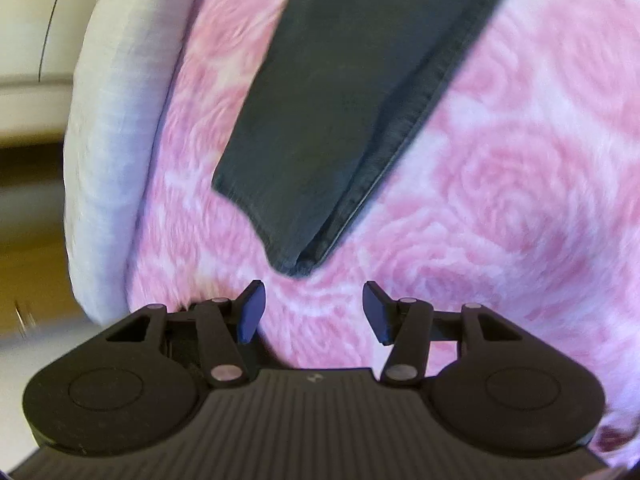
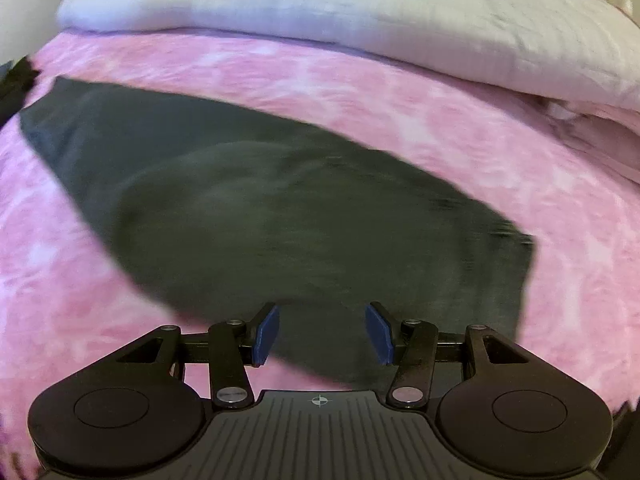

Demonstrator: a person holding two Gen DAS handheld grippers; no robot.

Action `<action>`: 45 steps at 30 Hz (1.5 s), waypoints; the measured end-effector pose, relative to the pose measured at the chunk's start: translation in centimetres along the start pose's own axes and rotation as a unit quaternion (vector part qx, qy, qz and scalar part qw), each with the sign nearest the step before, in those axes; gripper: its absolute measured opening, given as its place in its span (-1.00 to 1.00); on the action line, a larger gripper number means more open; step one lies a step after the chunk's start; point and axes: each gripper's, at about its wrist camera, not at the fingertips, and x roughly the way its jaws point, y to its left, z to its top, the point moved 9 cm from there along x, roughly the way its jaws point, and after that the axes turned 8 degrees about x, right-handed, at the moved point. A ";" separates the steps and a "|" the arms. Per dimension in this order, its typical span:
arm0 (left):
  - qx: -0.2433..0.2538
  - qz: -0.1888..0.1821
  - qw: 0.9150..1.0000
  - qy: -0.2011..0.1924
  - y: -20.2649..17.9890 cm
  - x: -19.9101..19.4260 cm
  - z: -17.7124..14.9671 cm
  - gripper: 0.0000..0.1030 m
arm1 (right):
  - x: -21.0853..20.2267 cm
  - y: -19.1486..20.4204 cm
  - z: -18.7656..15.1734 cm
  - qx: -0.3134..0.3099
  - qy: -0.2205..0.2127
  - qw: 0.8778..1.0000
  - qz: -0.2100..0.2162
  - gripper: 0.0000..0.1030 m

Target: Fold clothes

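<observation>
A dark grey garment [image 2: 248,208] lies flat on a bed covered with a pink rose-patterned blanket [image 2: 460,128]. It looks like trousers, with two layers laid one on the other, though the blur leaves that unsure. A pale folded quilt [image 2: 320,12] sits along the far edge of the bed.

In the left wrist view the garment [image 1: 344,100] runs as a long strip straight away from the left gripper [image 1: 314,310]. Its narrow near end, with a stitched seam down its right edge, stops just ahead of the fingers [image 1: 253,312] and slightly left of the gap between them. These fingers are spread and hold nothing; only blanket shows between them.

In the right wrist view the right gripper [image 2: 322,334] hangs over the wide part of the garment, whose long axis runs across the view from far left to near right. Its fingers [image 2: 267,334] are also spread and empty, with dark cloth showing between them, and I cannot tell whether they touch it.

So the left gripper is at one end of the strip and the right is at its side, over the near long edge. Judging by this, a fold along the length would turn on the left taking the narrow end, which is the nearer grasp for it. The scene would fit trousers laid out for a further fold as well as trousers just set down after one.
</observation>
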 end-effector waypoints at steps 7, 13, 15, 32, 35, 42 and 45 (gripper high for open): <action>0.081 0.076 0.990 -0.090 -0.4 6.2 0.1 -0.26 | 1.8 10.2 -0.7 -0.017 0.012 1.000 -0.015 0.01; 0.156 0.125 0.969 -0.143 -1.2 9.1 0.2 -0.32 | 3.8 17.7 -0.7 -0.025 0.023 0.999 -0.030 0.01; 0.171 0.124 0.966 -0.150 -1.5 9.7 0.1 -0.70 | 4.5 20.3 -0.7 -0.027 0.027 0.999 -0.035 0.01; 0.157 0.113 0.968 -0.162 0.4 10.7 -2.1 -1.00 | 6.5 22.5 1.4 -0.008 0.019 0.999 -0.040 0.01; 0.161 0.108 0.969 -0.153 0.9 10.7 -2.5 -0.93 | 6.9 19.9 1.6 0.023 0.002 0.998 -0.055 0.01; 0.078 0.059 0.986 -0.136 0.3 5.5 -3.5 -0.53 | 7.0 11.8 0.0 0.154 -0.032 0.985 -0.076 0.01; 0.060 0.047 0.983 -0.166 -0.5 2.1 -0.5 -0.52 | 5.6 10.2 -1.8 0.193 -0.044 0.977 -0.083 0.01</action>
